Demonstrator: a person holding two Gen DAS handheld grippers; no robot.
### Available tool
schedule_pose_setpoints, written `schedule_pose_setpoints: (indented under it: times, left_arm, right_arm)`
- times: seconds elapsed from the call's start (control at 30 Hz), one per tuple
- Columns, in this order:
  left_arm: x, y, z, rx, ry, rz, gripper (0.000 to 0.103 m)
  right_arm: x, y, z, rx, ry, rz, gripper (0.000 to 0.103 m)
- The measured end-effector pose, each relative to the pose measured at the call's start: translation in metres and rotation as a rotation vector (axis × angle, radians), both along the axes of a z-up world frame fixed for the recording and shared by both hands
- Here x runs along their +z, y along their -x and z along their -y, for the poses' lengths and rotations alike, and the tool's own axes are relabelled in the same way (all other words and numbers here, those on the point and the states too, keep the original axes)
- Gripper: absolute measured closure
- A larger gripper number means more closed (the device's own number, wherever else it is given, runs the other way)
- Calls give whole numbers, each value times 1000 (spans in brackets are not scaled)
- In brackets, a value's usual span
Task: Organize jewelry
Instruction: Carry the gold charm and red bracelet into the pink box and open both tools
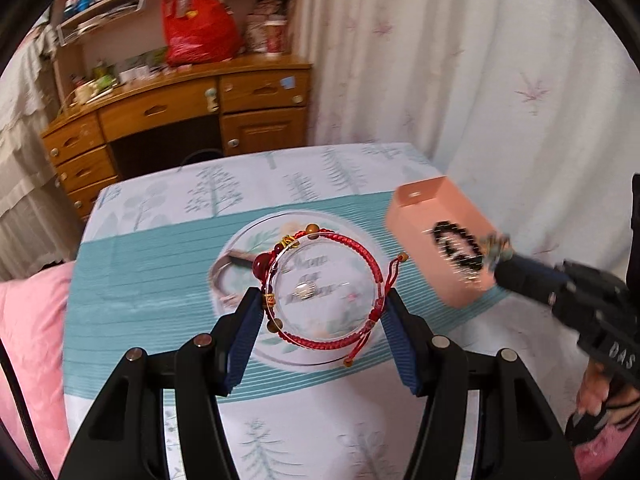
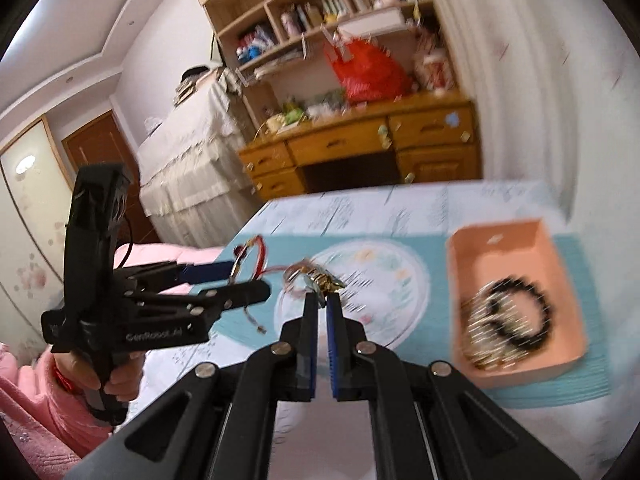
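The left gripper (image 1: 320,312) is clamping a clear round bangle (image 1: 326,292) tangled with a red braided cord bracelet (image 1: 352,256) at frame centre. The right gripper (image 2: 323,300) is pinching a small gold-toned trinket (image 2: 320,278). A black beaded bracelet (image 2: 516,316) is lying in the peach plastic tray (image 2: 516,236) at right.

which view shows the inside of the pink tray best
The right wrist view: it looks down into the pink tray, showing a black bead bracelet and blurred gold pieces on its floor. The left wrist view shows only the tray's outer walls, partly behind the right tool.
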State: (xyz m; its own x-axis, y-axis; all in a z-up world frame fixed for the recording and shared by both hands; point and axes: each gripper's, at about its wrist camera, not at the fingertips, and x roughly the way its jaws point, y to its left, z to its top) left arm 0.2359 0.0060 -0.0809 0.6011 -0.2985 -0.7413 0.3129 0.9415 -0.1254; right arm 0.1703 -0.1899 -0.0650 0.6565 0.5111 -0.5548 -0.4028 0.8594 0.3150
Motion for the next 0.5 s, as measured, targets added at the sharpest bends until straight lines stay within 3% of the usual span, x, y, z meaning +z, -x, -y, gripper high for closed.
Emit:
schedule_pose_setpoints:
  times: [0.2, 0.5]
  left_arm:
    - [20, 0, 40, -88, 12, 57, 45]
    - [17, -15, 111, -225, -14, 98, 45]
  right_arm:
    - [25, 11, 50, -109, 0, 64, 99]
    - [29, 11, 97, -222, 8, 53, 99]
